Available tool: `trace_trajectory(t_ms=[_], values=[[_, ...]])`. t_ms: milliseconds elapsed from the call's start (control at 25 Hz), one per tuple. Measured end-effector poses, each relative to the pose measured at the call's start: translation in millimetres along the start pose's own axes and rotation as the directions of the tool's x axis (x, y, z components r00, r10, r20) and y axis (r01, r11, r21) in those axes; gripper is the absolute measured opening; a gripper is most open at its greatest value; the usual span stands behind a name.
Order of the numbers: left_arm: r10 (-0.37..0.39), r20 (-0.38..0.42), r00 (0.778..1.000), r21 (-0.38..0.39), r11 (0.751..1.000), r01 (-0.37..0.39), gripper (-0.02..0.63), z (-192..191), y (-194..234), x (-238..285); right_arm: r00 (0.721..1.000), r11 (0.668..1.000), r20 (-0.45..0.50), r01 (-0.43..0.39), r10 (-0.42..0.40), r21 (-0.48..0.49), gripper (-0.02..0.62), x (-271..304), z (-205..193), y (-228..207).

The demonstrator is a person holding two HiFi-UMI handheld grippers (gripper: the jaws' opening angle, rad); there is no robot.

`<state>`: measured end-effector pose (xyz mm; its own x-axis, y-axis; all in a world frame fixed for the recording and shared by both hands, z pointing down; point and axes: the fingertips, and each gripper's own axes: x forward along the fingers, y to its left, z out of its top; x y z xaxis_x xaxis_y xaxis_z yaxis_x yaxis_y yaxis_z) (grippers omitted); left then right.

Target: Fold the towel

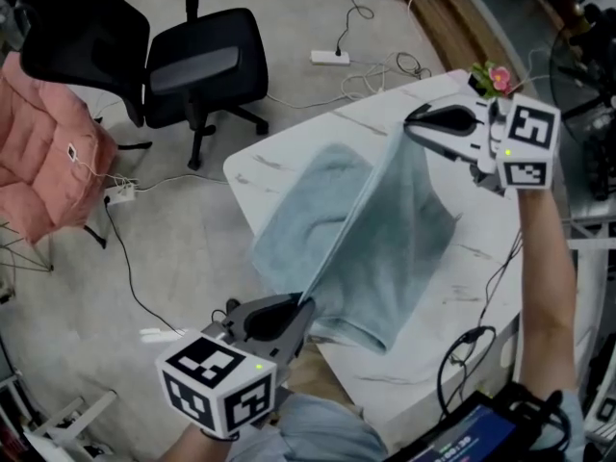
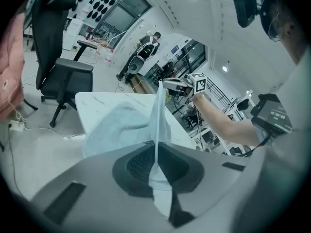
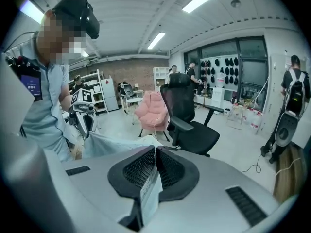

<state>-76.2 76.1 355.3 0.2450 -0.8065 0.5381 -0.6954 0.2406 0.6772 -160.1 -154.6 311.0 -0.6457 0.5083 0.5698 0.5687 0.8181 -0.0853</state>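
Note:
A pale blue-grey towel (image 1: 366, 239) is lifted off the white marble-look table (image 1: 462, 287), its upper edge stretched taut between both grippers while the rest hangs down and trails on the tabletop. My left gripper (image 1: 306, 304) at the bottom of the head view is shut on one corner of the towel (image 2: 156, 130). At the upper right, my right gripper (image 1: 409, 121) is shut on the other corner, where a white label (image 3: 150, 191) sticks out between its jaws. In the right gripper view the towel (image 3: 116, 144) runs to the left gripper (image 3: 82, 118).
A black office chair (image 1: 192, 65) and a pink padded chair (image 1: 43, 162) stand on the floor left of the table. A power strip (image 1: 330, 58) and cables lie on the floor. Pink flowers (image 1: 496, 77) sit at the table's far corner. A dark device (image 1: 472, 431) lies at the near right.

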Motion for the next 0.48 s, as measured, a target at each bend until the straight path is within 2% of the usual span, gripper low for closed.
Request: trace_trajectory(t_ms=[200,320,480], values=[[0.048,0.020,0.999,-0.023,0.999,-0.047,0.025,5,6,-26,1.000,0.999,-0.002,-0.026,0.026,-0.044,0.029,18,16,4],[0.090,0.020,0.996,-0.021,0.996,-0.089,0.025,-3,23,-31,0.999,0.997,-0.020,-0.039,0.038,-0.059,0.029,34,15,6],[0.123,-0.005,0.992,-0.057,0.991,-0.123,0.025,-18,50,-29,0.997,0.997,-0.058,-0.051,0.048,-0.055,0.029,58,5,4]])
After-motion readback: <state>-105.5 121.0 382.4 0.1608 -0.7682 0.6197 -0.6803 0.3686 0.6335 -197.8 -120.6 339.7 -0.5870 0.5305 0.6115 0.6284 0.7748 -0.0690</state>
